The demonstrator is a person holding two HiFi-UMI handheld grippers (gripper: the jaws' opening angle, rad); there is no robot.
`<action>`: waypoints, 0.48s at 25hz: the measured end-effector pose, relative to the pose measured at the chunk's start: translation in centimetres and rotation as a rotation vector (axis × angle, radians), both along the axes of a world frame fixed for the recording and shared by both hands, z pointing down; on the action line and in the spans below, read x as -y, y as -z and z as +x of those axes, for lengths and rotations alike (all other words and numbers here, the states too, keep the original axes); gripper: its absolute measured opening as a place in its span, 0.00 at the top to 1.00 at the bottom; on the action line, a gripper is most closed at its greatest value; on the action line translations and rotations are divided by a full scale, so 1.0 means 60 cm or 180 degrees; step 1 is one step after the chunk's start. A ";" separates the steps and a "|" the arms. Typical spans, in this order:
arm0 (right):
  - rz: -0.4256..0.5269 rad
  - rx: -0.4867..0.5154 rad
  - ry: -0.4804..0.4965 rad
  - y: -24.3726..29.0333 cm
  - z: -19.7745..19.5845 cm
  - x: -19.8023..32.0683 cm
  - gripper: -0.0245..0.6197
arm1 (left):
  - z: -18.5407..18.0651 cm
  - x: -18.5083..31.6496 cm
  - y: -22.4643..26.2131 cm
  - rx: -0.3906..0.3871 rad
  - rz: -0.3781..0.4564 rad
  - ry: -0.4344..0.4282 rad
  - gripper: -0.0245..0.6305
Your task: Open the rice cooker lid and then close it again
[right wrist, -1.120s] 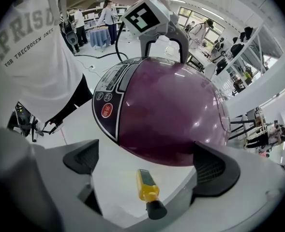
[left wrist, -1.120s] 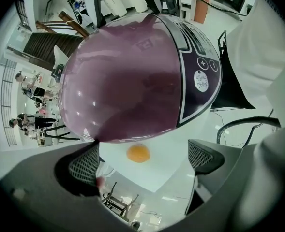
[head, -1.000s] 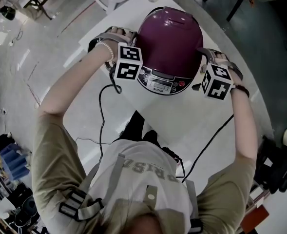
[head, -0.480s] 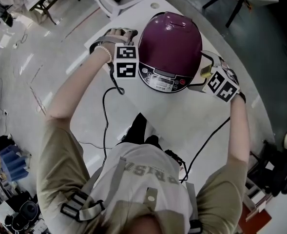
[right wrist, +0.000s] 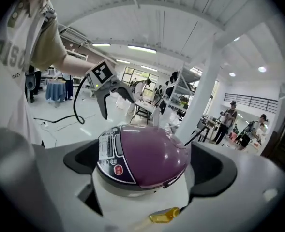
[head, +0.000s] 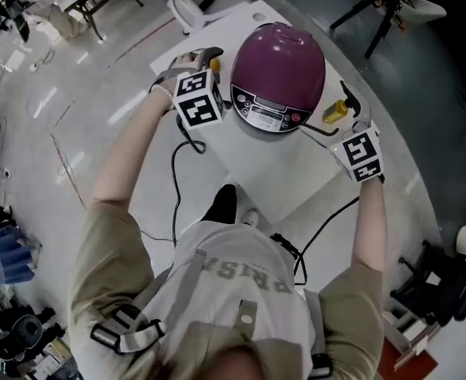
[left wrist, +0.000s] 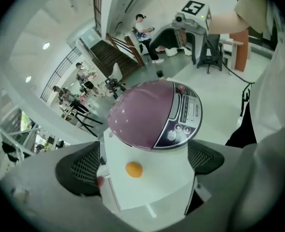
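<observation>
The purple rice cooker (head: 278, 74) stands on the white table (head: 296, 172) with its lid down and its control panel facing the person. My left gripper (head: 211, 57) is close beside the cooker's left side, jaws apart and empty. In the left gripper view the rice cooker (left wrist: 154, 112) sits just beyond the open left gripper (left wrist: 142, 163). My right gripper (head: 345, 109) hangs off the cooker's front right, a short gap away. The right gripper view shows the rice cooker (right wrist: 147, 156) ahead of the open, empty right gripper (right wrist: 149, 166).
A small yellow object (head: 335, 111) lies on the table by the right gripper, also seen as the yellow object (right wrist: 164, 215). A small orange round thing (left wrist: 134, 169) lies between the left jaws and the cooker. Cables trail off the table's near edge. People and furniture stand far behind.
Both grippers have drawn away from the cooker's sides. The right one moved farthest, back toward the person and to the right. The lid stays down throughout.
</observation>
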State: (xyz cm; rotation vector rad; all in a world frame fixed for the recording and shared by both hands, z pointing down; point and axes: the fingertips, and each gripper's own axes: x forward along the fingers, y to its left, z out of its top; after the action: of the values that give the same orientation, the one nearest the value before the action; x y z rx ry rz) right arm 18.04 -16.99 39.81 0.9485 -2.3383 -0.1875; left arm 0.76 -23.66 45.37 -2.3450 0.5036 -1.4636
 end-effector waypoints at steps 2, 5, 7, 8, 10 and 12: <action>0.0146 0.0214 -0.0119 0.015 -0.003 -0.017 0.07 | 0.005 -0.019 0.020 -0.0296 0.0016 0.0135 0.08; 0.0403 0.0437 -0.0382 0.035 -0.002 -0.043 0.07 | 0.014 -0.049 0.051 -0.0766 0.0073 0.0351 0.08; 0.0582 0.0548 -0.0562 0.047 -0.001 -0.063 0.07 | 0.017 -0.071 0.070 -0.1042 0.0145 0.0519 0.08; 0.0656 0.0627 -0.0629 0.054 -0.003 -0.074 0.08 | 0.019 -0.082 0.078 -0.1177 0.0173 0.0602 0.08; 0.0774 0.0809 -0.0748 0.065 -0.006 -0.094 0.12 | 0.022 -0.106 0.091 -0.1467 0.0212 0.0752 0.08; 0.0834 0.0999 -0.0885 0.071 -0.007 -0.112 0.21 | 0.022 -0.130 0.106 -0.1779 0.0273 0.0905 0.10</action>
State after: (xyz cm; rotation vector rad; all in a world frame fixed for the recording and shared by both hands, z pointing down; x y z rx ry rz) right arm 17.63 -10.29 35.56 1.5148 -2.4657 -0.2513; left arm 2.09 -15.85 39.03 -2.6811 1.0527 -0.8346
